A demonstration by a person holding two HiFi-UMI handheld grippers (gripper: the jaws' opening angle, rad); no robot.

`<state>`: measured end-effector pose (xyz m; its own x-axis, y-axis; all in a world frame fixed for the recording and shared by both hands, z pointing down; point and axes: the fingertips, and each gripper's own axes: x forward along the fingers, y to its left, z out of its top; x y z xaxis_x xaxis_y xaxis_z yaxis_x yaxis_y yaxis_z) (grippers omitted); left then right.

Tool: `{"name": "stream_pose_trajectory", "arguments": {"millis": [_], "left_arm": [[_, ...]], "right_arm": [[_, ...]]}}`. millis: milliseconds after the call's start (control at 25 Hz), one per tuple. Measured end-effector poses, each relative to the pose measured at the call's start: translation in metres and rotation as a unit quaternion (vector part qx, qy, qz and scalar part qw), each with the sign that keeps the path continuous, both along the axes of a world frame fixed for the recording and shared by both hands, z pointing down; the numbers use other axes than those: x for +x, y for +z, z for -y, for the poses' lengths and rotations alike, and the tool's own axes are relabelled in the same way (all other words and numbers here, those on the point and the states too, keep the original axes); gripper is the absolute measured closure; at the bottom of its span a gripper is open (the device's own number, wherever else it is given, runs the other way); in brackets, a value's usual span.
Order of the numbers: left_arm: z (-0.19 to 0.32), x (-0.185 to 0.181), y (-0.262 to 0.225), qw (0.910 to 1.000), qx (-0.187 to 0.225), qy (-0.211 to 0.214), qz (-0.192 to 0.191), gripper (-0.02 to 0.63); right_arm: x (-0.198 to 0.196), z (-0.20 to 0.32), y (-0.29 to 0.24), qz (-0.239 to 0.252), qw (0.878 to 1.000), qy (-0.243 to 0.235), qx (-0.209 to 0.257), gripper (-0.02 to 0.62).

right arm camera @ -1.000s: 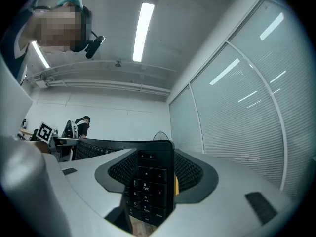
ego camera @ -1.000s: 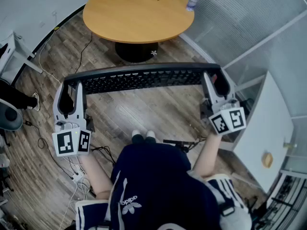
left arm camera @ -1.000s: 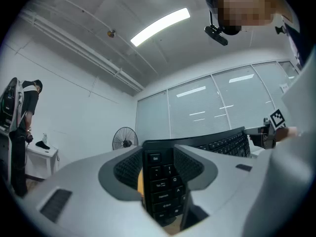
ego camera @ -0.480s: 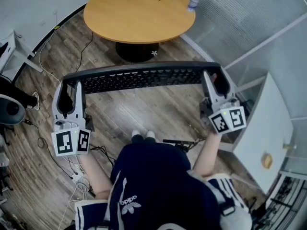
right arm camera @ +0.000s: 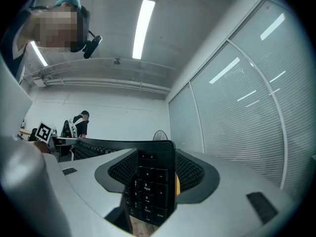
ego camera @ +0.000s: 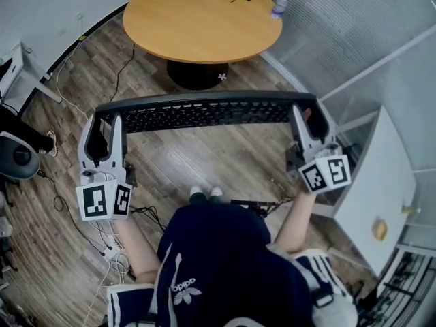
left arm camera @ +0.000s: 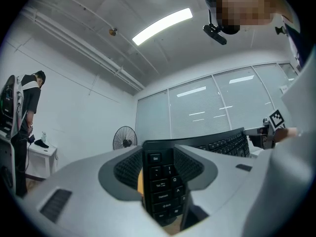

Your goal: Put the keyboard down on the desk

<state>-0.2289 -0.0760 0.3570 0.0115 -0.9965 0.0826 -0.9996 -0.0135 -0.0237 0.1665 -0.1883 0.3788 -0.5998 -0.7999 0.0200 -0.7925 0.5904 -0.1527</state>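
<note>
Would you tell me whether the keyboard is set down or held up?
Held up: the left gripper and right gripper clamp the keyboard at its ends over the floor, short of the table.

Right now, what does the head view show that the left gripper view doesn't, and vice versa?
Only the head view: the round table with a bottle on it, and the wooden floor beneath the raised keyboard. Only the left gripper view: a ceiling light and a standing fan. Both: the keyboard, with the left gripper clamped on its left end.
</note>
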Motion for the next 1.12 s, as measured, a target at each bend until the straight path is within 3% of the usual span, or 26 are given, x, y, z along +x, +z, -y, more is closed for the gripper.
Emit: {"name": "stream_pose_trajectory", "arguments": {"millis": [200,800,1120], "left_arm": [[-0.003,0.003,-0.002,1.0000,-0.004,0.005,-0.003,0.421],[-0.013,-0.003,-0.009,0.9998,0.000,-0.016,-0.011,0.420],[0.000,-0.008,-0.014,0.9994,0.020,-0.028,-0.001,0.422]], "right_arm": [[-0.003,-0.006,-0.013,-0.025,1.000,-0.001,0.011,0.370],[-0.014,-0.002,-0.026,-0.029,0.999,-0.016,0.011,0.370],[-0.017,0.017,-0.020,-0.005,1.000,-0.020,0.024,0.370]]}}
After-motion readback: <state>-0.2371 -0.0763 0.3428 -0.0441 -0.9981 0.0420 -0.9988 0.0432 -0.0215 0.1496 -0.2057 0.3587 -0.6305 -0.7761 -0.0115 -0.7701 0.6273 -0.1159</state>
